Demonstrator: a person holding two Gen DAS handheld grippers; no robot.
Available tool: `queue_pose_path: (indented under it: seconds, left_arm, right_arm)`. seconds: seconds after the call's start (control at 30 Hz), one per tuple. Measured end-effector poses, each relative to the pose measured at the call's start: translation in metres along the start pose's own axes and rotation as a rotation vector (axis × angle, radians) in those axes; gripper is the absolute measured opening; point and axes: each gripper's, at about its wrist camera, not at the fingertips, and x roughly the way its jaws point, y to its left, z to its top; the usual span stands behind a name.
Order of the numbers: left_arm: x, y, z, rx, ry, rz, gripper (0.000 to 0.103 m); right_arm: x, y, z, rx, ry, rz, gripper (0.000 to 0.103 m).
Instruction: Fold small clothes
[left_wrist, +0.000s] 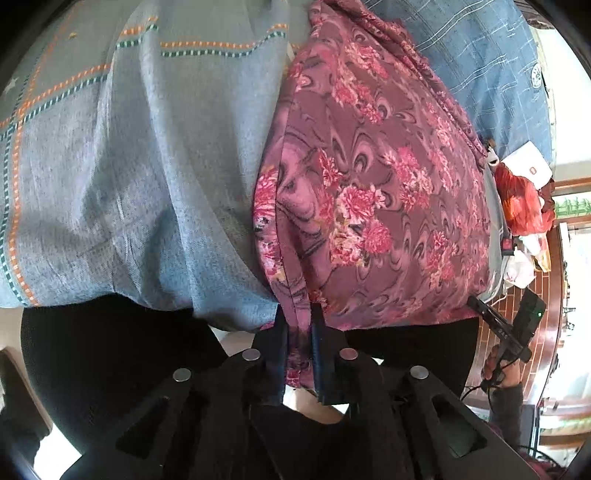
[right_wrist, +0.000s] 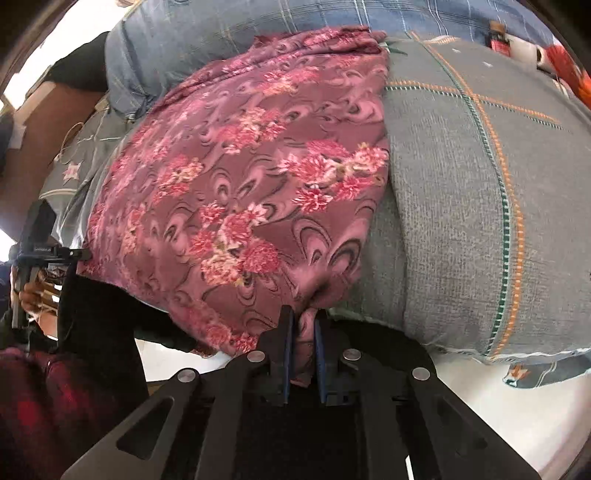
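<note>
A home bedroom: bedsheet (left_wrist: 129, 166) and quilt (left_wrist: 480, 55) on bed.

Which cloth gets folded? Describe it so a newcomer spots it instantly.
Start at the grey woven bedspread with orange and green stitched lines. On it lies the maroon floral-print cloth, pinched at its near edge. It alone carries pink flowers; the neighbouring fabrics are grey or blue.

Both wrist views angled steeply down, close above bed edge, sharing floral cloth (left_wrist: 373, 206) (right_wrist: 236, 192)

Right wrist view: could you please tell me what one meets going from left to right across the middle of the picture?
Left gripper → floral cloth → grey bedcover with orange and green stitched lines.
</note>
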Motion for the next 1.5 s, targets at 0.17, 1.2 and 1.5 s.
queue_pose_path:
  seconds: [0.17,1.2,1.5]
  left_arm:
    - [-0.027,-0.015,-0.003,0.061,-0.028,-0.088,0.005]
    - [-0.058,-0.027,0.136,-0.096,-0.336,-0.306,0.005]
    - [-0.039,-0.035,0.181,-0.141,-0.329,-0.323,0.005]
  right_arm:
    - [-0.024,-0.002,-0.004,0.07,-0.096,0.12,0.009]
    - [-0.055,-0.077,0.089,0.569,-0.513,0.378,0.005]
    - [-0.039,-0.089,0.121,0.59,-0.534,0.394,0.005]
